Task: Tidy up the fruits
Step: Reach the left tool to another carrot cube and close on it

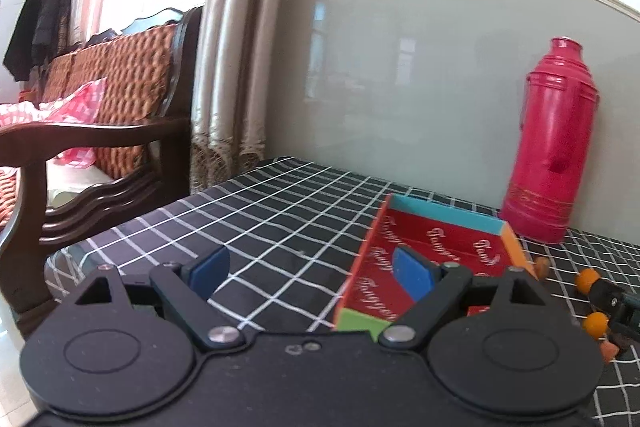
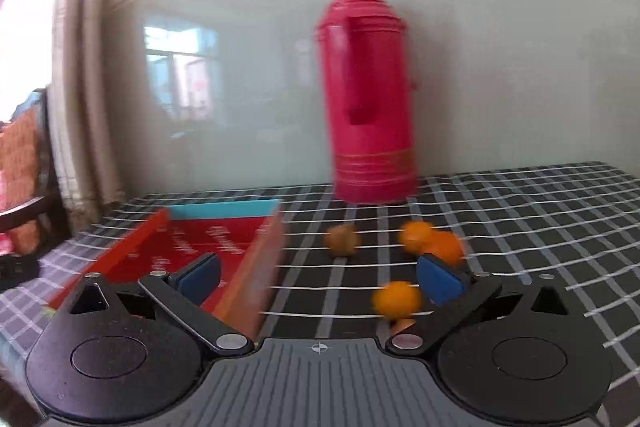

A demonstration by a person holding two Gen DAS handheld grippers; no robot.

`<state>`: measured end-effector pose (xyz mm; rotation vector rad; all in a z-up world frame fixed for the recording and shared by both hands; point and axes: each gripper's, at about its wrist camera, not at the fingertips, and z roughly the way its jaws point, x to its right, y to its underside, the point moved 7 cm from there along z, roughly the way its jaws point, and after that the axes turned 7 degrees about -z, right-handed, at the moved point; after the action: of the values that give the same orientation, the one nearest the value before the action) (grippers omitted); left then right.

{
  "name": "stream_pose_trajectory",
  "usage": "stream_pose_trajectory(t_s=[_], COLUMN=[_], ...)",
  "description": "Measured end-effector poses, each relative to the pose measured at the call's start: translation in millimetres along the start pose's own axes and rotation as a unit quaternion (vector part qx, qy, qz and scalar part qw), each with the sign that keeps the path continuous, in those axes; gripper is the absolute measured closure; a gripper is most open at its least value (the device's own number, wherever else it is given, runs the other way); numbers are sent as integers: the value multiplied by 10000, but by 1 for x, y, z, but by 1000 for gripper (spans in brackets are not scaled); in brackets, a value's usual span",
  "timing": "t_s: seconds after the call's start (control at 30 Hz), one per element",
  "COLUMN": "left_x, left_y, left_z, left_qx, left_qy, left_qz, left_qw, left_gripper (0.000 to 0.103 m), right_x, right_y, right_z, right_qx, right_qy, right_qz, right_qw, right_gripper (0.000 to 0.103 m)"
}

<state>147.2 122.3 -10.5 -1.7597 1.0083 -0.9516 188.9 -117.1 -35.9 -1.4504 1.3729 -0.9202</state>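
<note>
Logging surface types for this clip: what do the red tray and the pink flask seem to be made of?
The red tray looks like printed cardboard: thin flat walls, sharp folded corners, glossy script print. The pink flask seems to be moulded plastic, though painted metal is possible: smooth, slightly shiny shell with gold bands near its base.

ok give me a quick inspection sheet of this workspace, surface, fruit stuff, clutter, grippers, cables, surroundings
surface: table under a black tablecloth with white grid, against a pale wall.
job's things: red tray with coloured rims, no fruit seen inside; three orange fruits and one brownish fruit loose on the cloth to the tray's right; view blurred.
clutter: pink thermos upright at the wall, behind the fruits.
grippers: left hand-held gripper open, above the tray's near left corner; right hand-held gripper open, above the tray's right wall and the fruits; both hold nothing.
cables: nothing seen.
surroundings: wooden sofa with woven cushion, curtain, dark clothes hanging.
</note>
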Motion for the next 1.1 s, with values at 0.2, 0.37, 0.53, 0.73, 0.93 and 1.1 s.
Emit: stream_pose_trajectory(t_s=[0.2,0.37,0.53,0.73,0.93,1.1], left_x=[42,95,147,193,215,229], left_y=[3,19,44,80,109,124], left_z=[-12,-24,-36,-35,-18,-2], left_qx=[163,155,-22,-401,-953,-1225], left_qy=[617,1363,2054,2454,2558,2567], left_qz=[212,573,955,1377,1499,1559], left_qw=[9977,9889,9740,9588,9503,9459], left_gripper=[21,21,21,25,37,48], right_x=[54,108,155,190,205,217], right_y=[3,11,18,24,31,36], right_z=[-11,-28,-48,-67,-78,-83], right_qx=[-148,-296,-414,-473,-570,-611], right_qy=[1301,2294,2955,3432,3474,3443], right_qz=[-27,116,363,414,491,609], right_qw=[9914,9728,9537,9372,9347,9349], right_gripper=[0,0,0,0,0,0])
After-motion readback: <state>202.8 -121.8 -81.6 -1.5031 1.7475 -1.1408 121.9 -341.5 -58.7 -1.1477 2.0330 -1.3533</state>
